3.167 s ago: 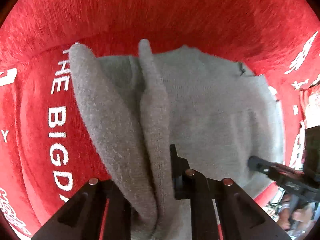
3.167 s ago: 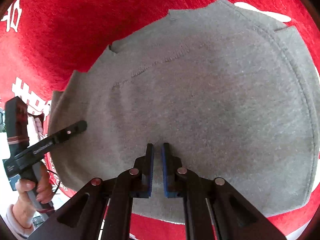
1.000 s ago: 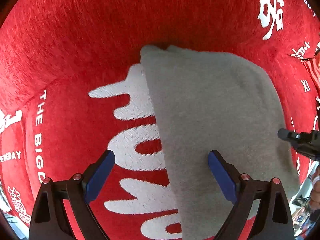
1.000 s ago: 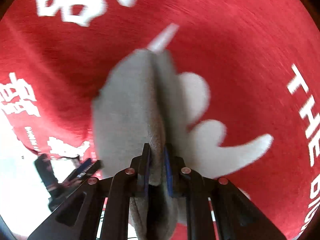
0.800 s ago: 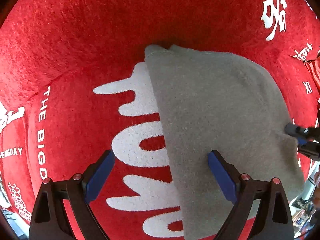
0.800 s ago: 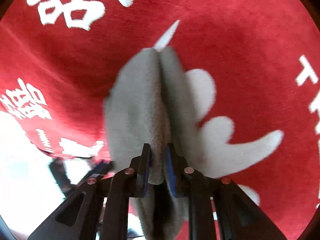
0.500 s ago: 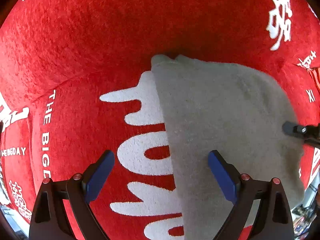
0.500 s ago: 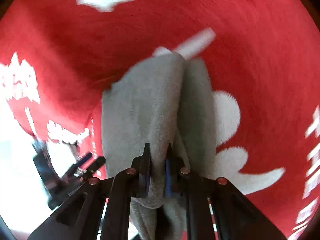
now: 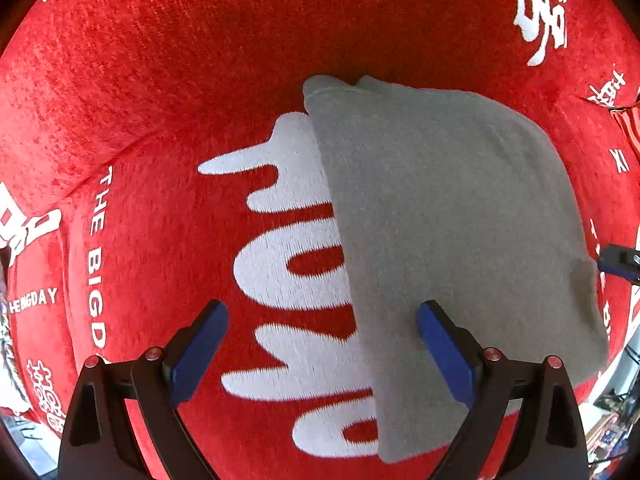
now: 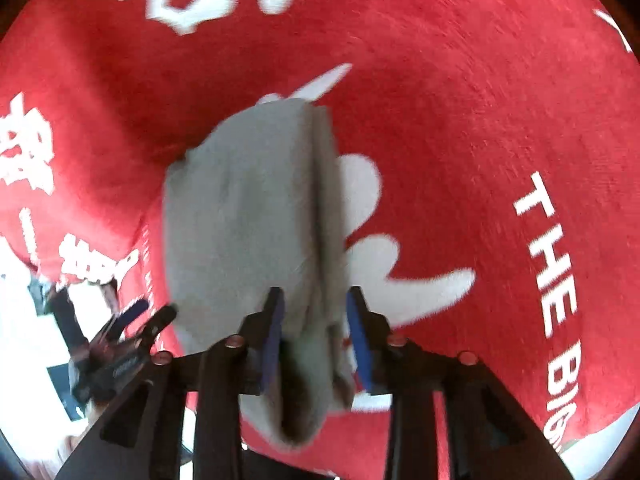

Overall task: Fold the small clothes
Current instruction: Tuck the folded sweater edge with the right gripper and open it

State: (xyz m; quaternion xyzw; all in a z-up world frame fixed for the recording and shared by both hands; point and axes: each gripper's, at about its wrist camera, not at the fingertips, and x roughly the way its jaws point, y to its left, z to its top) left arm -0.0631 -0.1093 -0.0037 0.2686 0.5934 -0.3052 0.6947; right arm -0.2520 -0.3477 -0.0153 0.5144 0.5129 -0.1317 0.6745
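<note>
A folded grey garment (image 9: 448,216) of soft fleecy fabric lies on a red cloth (image 9: 168,80) that carries large white letters and Chinese characters; part of the big white lettering (image 9: 288,264) is covered by the left edge of the garment. In the left wrist view the left gripper (image 9: 320,344) points down at the cloth with its 2 fingers spread wide. Its blue pads (image 9: 200,344) hold nothing: one is above the red cloth and white lettering, the other is above the grey fabric near its lower part, and I cannot tell if this one touches it. At the right edge of this view the tip of the right gripper (image 9: 618,262) shows just beside the garment's right border, where a small dark dent shows in the fabric. In the right wrist view the right gripper (image 10: 316,336) has just been opening its jaws. The folded edge of the garment (image 10: 256,216), with several layers visible, is between the 2 blue pads (image 10: 360,344), but there is a gap on each side, so the pads no longer press on it. The fabric sags down between the fingers at the bottom of the picture. This view is a little blurred. At its lower left the left gripper (image 10: 132,328) appears, also open, near the table edge, and beyond it a bright floor area shows.
</note>
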